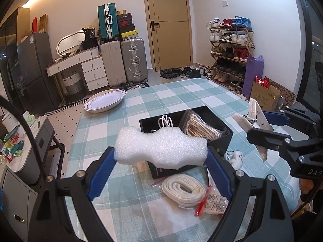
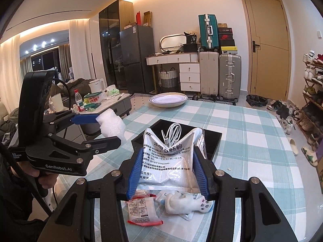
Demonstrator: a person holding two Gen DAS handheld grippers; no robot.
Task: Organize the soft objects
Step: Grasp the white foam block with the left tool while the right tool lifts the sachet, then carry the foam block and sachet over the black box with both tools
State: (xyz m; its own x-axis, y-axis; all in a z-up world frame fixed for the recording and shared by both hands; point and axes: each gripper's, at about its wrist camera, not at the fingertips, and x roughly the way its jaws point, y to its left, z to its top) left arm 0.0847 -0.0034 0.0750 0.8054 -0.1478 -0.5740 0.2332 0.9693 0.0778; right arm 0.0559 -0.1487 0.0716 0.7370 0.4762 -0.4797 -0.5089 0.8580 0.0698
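Nearest on the checked tablecloth point(image 1: 177, 98), in the left wrist view, lie a coiled white strap point(image 1: 182, 189) and a small red-edged sachet point(image 1: 214, 202), touching each other at the strap's right end. Just right of them rests a small white plush toy point(image 1: 237, 158). In the right wrist view the same plush toy point(image 2: 187, 202) and sachet point(image 2: 140, 209) lie directly below the raised right gripper.

The left gripper point(image 1: 161, 157) is clamped on a white foam block point(image 1: 160, 148). Its blue pads press on both ends of the block, which is held clear of the table, above the near edge of the black box point(image 1: 226, 134). The block is coarse-celled, wavy in outline and narrower at its middle.

The right gripper point(image 2: 166, 167) grips a white printed pouch point(image 2: 167, 161), with both blue pads against its sides. The pouch is folded into a V, its two upper corners standing up, and it hangs clear of the table, in front of the box in this view.

The black box sits open on the table just beyond both grippers. Inside, a coiled white cable point(image 1: 166, 121) lies at the left and a clear bag of cream-coloured cords point(image 1: 201, 127) at the right. The held foam hides part of the box's near wall.

Farther left, at the table's far edge, stands a white oval dish point(image 1: 106, 102) with a dark rim line, well apart from the box. Beyond the table, suitcases point(image 1: 123, 60) stand beside a beige door point(image 1: 171, 24), and a shoe rack point(image 1: 230, 48) stands at the right.
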